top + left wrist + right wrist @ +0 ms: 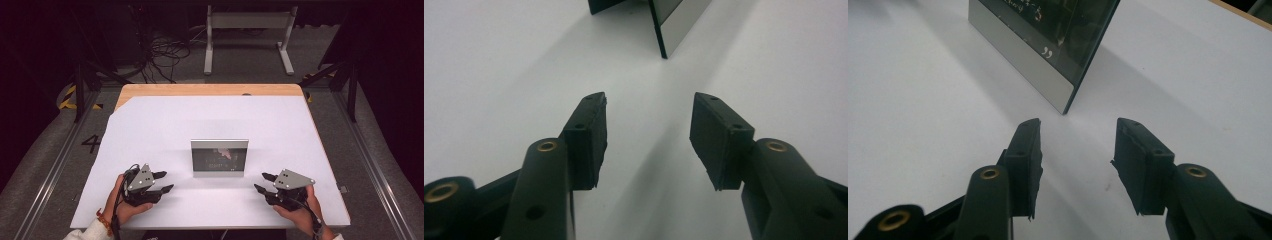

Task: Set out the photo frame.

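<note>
The right gripper [1075, 165] has its two black jaws spread apart with nothing between them, hovering low over the white counter [918, 115]. Just ahead stands a framed picture [1048, 45], upright, with a dark glossy face bearing faint white marks and a silver strip along its bottom edge. Its nearest corner lies opposite the gap between the jaws, not touching them

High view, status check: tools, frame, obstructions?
Left tool open, empty. Right tool open, empty. Silver-edged dark photo frame upright between them, untouched. Nothing in the way.
</note>
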`<control>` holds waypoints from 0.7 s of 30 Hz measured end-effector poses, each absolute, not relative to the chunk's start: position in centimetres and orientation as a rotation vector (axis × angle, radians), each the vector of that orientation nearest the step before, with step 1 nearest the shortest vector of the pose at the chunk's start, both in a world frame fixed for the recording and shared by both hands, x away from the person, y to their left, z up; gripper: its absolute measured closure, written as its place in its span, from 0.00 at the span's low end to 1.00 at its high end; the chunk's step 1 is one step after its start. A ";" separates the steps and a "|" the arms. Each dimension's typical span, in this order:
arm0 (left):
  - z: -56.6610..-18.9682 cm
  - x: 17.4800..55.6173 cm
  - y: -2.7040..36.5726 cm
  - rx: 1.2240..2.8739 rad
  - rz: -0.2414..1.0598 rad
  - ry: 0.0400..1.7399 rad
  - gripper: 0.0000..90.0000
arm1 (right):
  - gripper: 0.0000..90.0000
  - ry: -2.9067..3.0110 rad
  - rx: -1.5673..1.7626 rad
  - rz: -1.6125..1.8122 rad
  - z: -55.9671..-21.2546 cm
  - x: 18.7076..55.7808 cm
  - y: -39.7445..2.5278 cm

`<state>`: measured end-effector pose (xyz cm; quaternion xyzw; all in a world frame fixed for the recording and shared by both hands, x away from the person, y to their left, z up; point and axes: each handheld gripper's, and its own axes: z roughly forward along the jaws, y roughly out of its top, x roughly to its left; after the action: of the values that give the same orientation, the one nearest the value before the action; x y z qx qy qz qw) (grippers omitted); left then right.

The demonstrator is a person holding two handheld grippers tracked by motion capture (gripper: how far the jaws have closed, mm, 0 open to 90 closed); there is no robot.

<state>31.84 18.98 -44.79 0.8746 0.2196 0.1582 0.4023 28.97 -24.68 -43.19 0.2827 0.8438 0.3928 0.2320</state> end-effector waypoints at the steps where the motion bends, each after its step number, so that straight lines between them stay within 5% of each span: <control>1: -44.9 31.8 19.1 2.208 0.400 0.559 0.53 | 0.59 2.319 0.780 1.079 -43.2 28.9 -24.7; 9: -45.3 31.8 19.2 2.193 0.381 0.576 0.36 | 0.47 2.305 0.793 1.078 -43.6 29.1 -25.3; 21: -46.0 32.2 18.6 2.201 0.334 0.639 0.08 | 0.16 2.320 0.811 1.054 -44.1 29.5 -24.9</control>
<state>32.16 18.64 -45.96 0.8706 0.2527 0.1319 0.4010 29.54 -24.92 -44.05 0.2949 0.8439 0.3836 0.2317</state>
